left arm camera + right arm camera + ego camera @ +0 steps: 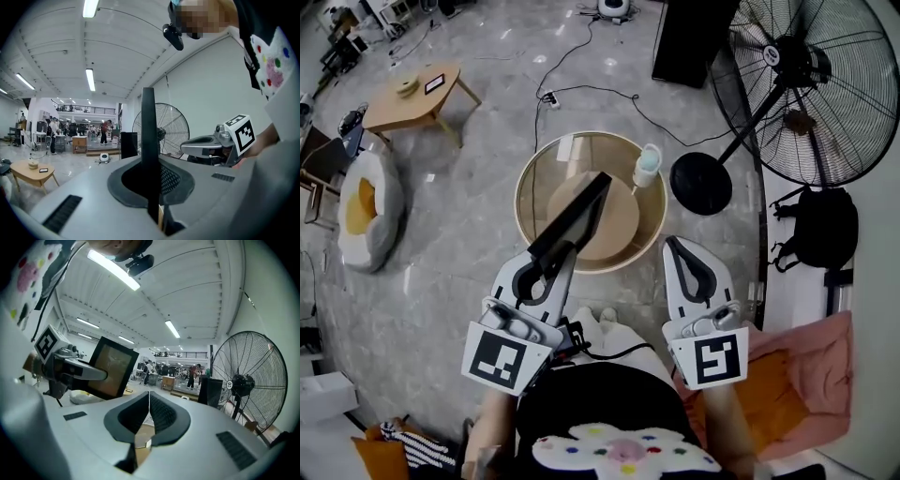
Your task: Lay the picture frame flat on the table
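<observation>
Lighting is bright and even, supplied by ceiling strip lights (90, 78). The glossy floor (487, 131) carries soft glare patches. Both gripper views bend strongly at the edges, with dark rounded corners. Shadows are faint.

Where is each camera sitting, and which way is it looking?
Head view: on the person's head, looking steeply down at the round table; left gripper, right gripper and shirt show.
Left gripper view: rides the left gripper, looking along jaws shut on the picture frame; shirt shows.
Right gripper view: rides the right gripper, looking along its shut, empty jaws; shirt shows.
Both gripper views share the fan and hall.
</observation>
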`<move>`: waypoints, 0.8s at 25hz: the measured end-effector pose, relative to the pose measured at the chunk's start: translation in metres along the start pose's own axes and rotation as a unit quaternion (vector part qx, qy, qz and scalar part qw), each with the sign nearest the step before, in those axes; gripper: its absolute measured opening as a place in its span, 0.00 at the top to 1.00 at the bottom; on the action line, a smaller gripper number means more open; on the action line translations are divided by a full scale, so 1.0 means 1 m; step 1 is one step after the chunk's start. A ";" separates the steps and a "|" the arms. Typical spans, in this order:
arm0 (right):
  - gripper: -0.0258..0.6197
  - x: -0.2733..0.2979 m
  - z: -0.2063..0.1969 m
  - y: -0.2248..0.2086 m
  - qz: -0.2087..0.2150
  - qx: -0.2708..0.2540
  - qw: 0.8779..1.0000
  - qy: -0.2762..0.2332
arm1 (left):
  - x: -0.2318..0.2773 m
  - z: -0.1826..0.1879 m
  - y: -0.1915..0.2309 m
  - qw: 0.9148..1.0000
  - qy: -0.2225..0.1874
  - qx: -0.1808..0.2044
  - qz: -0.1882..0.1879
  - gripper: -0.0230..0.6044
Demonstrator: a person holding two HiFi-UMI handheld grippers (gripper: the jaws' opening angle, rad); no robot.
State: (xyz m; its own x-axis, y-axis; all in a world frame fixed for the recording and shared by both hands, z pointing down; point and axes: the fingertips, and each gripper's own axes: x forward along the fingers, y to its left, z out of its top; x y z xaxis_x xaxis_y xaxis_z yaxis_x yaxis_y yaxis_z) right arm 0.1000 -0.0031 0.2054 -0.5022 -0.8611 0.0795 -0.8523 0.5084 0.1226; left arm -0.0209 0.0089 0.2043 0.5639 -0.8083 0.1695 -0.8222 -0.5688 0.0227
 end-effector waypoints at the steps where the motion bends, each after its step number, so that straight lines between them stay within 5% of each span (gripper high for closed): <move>1: 0.91 0.002 0.002 0.002 -0.001 -0.007 1.000 -0.003 | 0.003 0.001 0.001 1.000 -0.003 0.000 -0.004 0.93; 7: 0.91 0.016 0.003 0.006 -0.005 -0.020 1.000 0.006 | 0.020 0.017 0.011 0.999 -0.026 0.004 -0.027 0.93; 12: 0.91 0.028 0.010 0.003 -0.001 0.025 1.000 -0.007 | 0.029 0.019 0.018 0.999 -0.027 -0.010 -0.044 0.93; 20: 0.86 0.050 0.014 0.016 0.056 0.061 0.996 -0.014 | 0.033 0.024 0.025 0.995 -0.037 -0.018 -0.091 0.93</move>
State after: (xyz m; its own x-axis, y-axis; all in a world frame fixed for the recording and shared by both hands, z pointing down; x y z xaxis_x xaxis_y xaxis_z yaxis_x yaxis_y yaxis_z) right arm 0.0590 -0.0383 0.1980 -0.5978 -0.7995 0.0588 -0.8011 0.5985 -0.0070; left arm -0.0205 -0.0359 0.1868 0.7062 -0.7029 0.0856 -0.7080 -0.7015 0.0814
